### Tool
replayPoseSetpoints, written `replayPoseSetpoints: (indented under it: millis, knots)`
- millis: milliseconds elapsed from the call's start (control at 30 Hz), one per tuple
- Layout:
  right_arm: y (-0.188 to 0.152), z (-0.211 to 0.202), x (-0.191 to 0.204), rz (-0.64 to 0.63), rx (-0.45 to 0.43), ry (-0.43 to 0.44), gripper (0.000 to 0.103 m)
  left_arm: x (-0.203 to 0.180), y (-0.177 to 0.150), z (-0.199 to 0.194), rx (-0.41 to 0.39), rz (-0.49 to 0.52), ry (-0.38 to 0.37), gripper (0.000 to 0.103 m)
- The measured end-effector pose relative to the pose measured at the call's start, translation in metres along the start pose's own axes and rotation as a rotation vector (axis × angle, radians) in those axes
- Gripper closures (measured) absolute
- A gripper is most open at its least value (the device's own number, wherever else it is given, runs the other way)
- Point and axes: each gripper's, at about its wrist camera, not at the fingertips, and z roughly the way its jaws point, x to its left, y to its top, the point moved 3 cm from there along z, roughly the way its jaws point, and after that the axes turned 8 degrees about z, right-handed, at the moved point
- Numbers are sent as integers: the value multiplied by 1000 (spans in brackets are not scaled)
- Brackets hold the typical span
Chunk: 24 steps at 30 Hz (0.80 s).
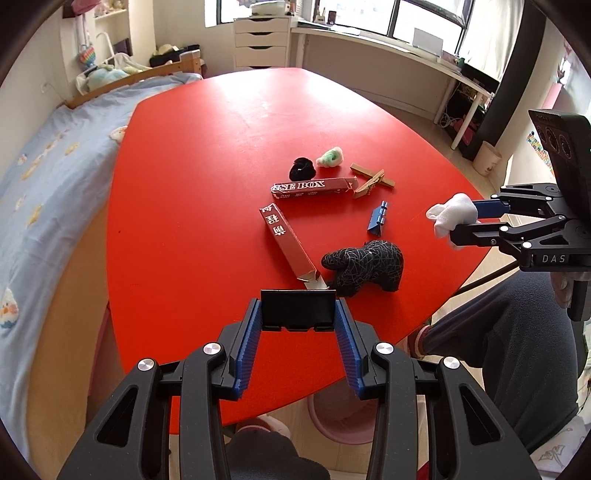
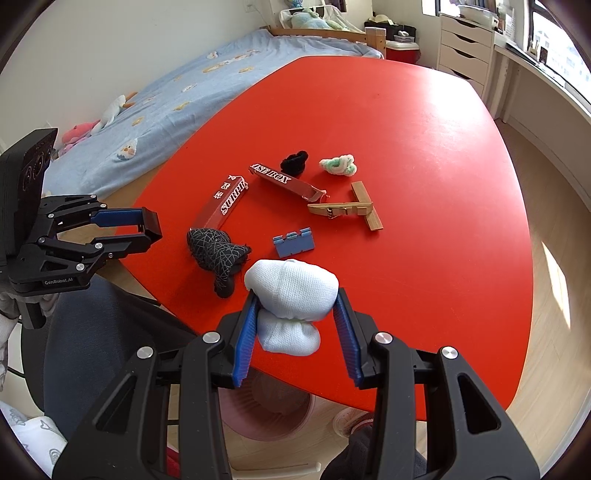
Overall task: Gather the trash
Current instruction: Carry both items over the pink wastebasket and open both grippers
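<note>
White sock [image 2: 291, 291] between right claw [image 2: 295, 299] pads above red table [image 2: 424, 184]

A big red tabletop [image 1: 229, 155] fills the middle of the room. Next to it is a bed [image 2: 192, 88] with a light blue blanket and a wooden frame. Soft toys [image 2: 110, 110] lie on the blanket. A white set of drawers [image 1: 261, 40] stands by the window [image 1: 424, 18], and bright daylight comes in there. A long white desk [image 1: 388, 48] runs under the window. The walls are pale and creamy. The floor [image 2: 554, 314] is light wood with a sunny patch on it. A pink basket [image 2: 266, 410] sits on the floor under the tabletop's near edge.
</note>
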Motion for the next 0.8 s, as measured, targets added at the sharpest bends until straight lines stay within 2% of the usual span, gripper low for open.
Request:
replayPoseSetpoints:
  millis: [400,800]
  knots:
    - [-22,-45,23,-25,-68,25,63,-37,0,-42,-88,-10,-27,64]
    - [-51,-73,41,-44,-85,40,63,-66,-23,-56,-95,-25,-73,64]
